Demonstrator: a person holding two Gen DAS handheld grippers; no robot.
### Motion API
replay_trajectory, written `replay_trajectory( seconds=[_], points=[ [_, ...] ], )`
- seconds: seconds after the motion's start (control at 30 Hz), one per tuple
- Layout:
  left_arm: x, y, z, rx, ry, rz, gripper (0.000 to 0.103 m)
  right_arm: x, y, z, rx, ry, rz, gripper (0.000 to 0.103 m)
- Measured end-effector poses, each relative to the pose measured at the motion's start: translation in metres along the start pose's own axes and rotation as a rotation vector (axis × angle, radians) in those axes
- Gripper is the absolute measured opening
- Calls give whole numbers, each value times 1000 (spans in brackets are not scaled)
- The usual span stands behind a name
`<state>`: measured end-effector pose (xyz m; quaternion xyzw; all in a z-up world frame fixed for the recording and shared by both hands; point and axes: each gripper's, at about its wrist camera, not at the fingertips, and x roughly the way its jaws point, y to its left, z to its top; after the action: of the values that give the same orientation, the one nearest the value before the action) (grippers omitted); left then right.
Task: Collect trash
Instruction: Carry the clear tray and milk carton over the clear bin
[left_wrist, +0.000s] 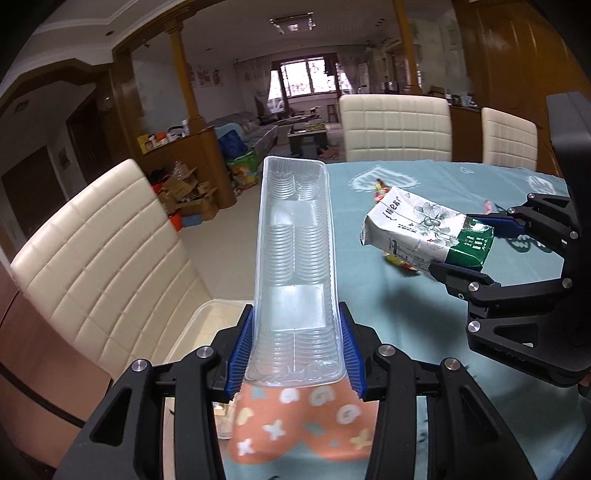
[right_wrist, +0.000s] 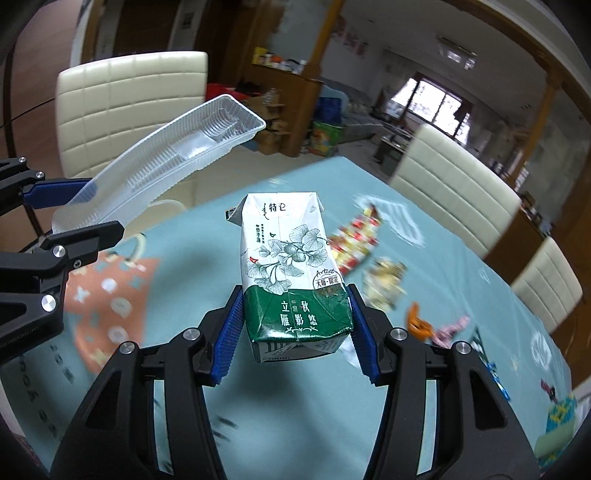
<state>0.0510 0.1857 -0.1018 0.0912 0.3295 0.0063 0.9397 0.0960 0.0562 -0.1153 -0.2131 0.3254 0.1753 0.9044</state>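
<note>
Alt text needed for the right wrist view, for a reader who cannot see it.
The right gripper is clamped on a green-and-white drink carton, held above a teal tablecloth scattered with blurred snack wrappers. At left, the left gripper grips a long clear plastic tray; cream chairs stand behind.

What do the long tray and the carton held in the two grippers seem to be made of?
Long tray: thin clear plastic, glossy; you can see through it, and its walls are ribbed. Carton: probably coated paperboard with a printed white and green face; its folded seams and dented corner suggest that.
</note>
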Motion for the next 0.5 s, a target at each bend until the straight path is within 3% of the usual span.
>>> replay_trajectory(
  seconds=[0.5],
  points=[
    [23,91,-33,-133,65,125,43,43,86,55,-128,-7,121,55]
  ],
)
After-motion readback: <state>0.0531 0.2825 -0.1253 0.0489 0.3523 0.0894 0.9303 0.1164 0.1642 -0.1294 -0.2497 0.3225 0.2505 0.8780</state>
